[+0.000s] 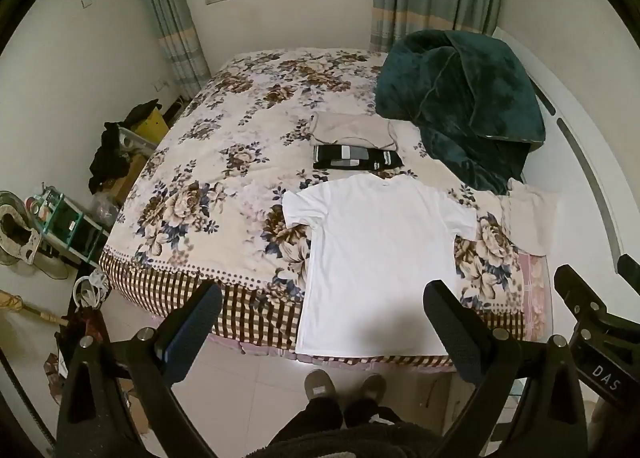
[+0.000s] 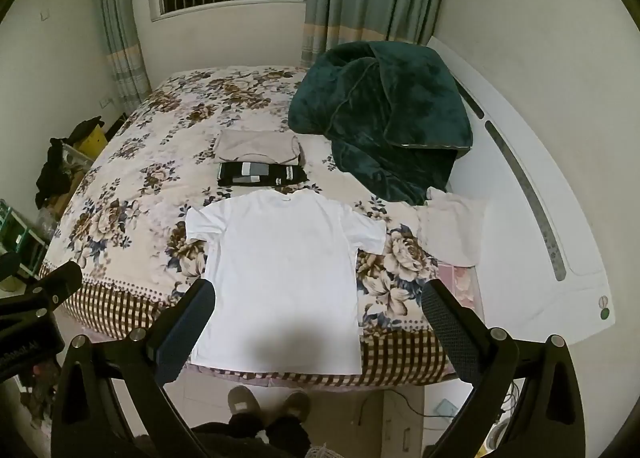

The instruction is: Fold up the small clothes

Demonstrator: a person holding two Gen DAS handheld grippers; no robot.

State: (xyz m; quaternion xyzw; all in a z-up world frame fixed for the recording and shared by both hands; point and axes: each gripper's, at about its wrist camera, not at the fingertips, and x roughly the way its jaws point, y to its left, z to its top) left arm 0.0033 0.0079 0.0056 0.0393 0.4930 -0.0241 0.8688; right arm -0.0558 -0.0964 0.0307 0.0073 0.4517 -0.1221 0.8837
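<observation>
your left gripper (image 1: 322, 308) hangs above the near edge of the bed (image 1: 224, 130) with its two fingers spread wide and nothing between them. your right gripper (image 2: 318, 308) hangs the same way, fingers wide apart and bare, and in the left wrist view its body shows at about 4 o'clock of the frame.

the white t-shirt (image 1: 376, 254) lies flat and unfolded on the floral bedspread, collar toward 12 o'clock, both short sleeves spread out to 9 and 3 o'clock, and its hem draped over the checked border at the bed's near edge (a soft shadow falls across the lower part of the shirt). in the right wrist view the same white t-shirt (image 2: 280, 270) sits between your two fingers in the frame, not touched by either.

just past the collar, at 12 o'clock from the shirt, a folded black striped garment (image 1: 356, 158) lies on the bed, and a folded beige garment (image 1: 352, 130) lies just beyond it. at 3 o'clock from the shirt a pale cloth (image 1: 528, 214) sits near the bed's right side. a dark green blanket (image 1: 460, 106) is heaped at about 1 o'clock.
</observation>
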